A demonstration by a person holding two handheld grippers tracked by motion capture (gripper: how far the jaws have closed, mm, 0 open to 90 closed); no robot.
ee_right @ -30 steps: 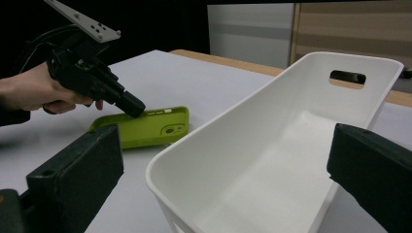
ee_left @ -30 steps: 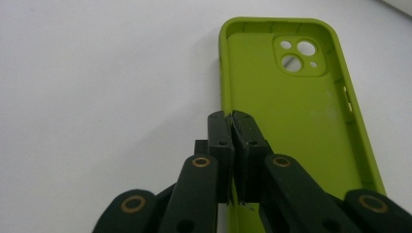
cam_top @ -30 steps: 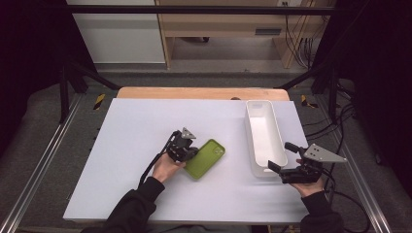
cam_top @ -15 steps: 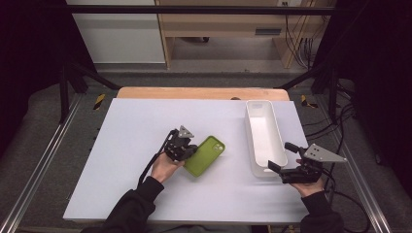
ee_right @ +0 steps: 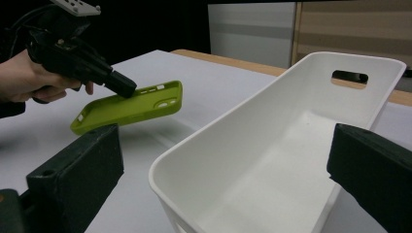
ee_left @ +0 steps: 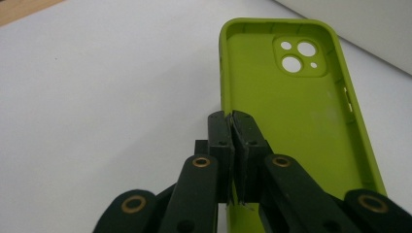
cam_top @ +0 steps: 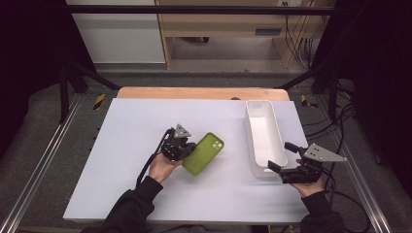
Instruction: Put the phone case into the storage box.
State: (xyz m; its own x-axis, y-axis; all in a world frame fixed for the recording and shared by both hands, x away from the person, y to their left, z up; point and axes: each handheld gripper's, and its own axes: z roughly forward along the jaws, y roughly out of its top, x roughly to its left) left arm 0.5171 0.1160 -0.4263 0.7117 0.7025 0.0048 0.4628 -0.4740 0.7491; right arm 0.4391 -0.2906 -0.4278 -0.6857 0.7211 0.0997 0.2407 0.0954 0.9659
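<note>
A lime-green phone case (cam_top: 204,153) hangs tilted just above the white table (cam_top: 131,131), open side up, camera cut-out at its far end. My left gripper (cam_top: 187,154) is shut on its thin side wall. In the left gripper view the pads (ee_left: 221,133) pinch the wall of the case (ee_left: 291,107). The right gripper view shows the case (ee_right: 131,107) off the table, held by the left gripper (ee_right: 124,87). My right gripper (cam_top: 280,156) stands open, its jaws on either side of the near end of the white bin (cam_top: 250,141), touching nothing.
The long white bin (ee_right: 233,121) is empty, with a handle slot in its far wall. A wooden strip (cam_top: 199,93) runs along the table's far edge. Metal rails and cables lie along both sides of the table.
The left gripper and the green case have edged slightly away from the person, and the case sits a little higher. The right gripper has stayed in place.
</note>
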